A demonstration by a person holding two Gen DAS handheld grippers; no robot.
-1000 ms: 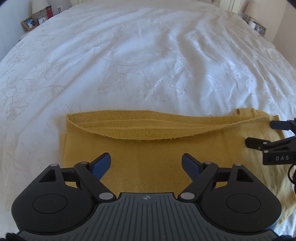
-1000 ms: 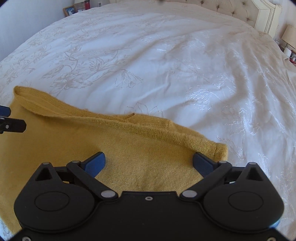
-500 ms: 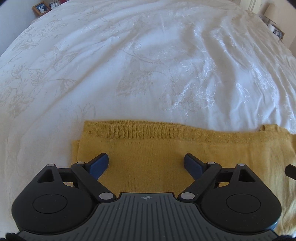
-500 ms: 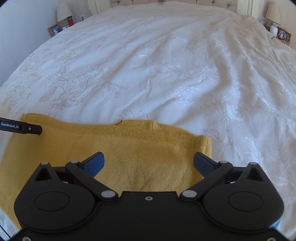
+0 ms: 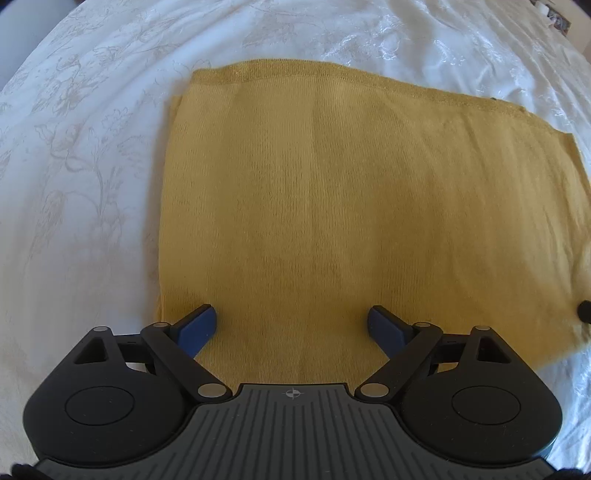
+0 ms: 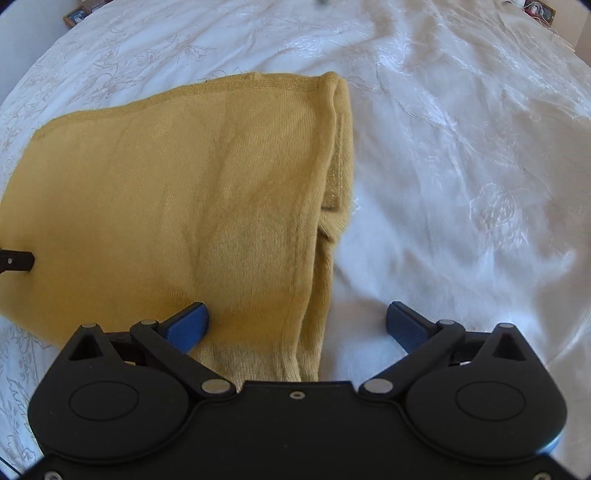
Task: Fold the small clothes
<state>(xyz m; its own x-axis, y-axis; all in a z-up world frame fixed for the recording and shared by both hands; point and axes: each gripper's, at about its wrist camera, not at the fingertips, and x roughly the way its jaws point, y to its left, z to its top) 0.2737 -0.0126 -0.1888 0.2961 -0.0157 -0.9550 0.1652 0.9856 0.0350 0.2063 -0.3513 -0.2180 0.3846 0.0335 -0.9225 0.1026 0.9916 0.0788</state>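
Observation:
A mustard-yellow knit garment (image 5: 351, 206) lies folded flat on the white bedspread (image 5: 85, 155); it also shows in the right wrist view (image 6: 192, 206). My left gripper (image 5: 291, 325) is open and empty, its blue fingers over the garment's near left part. My right gripper (image 6: 295, 321) is open and empty, over the garment's right edge, where layered folds and a tucked sleeve (image 6: 332, 192) show. A black tip of the left gripper (image 6: 16, 261) appears at the left edge of the right wrist view.
The embroidered white bedspread (image 6: 461, 166) spreads around the garment on all sides. Picture frames (image 6: 75, 14) stand on a bedside table at the far upper left. Small items (image 5: 557, 18) sit at the far upper right.
Both grippers have tilted down and pulled back toward the near edge, so the garment fills more of each view. The garment's top layer now lies flat where it was lifted before.

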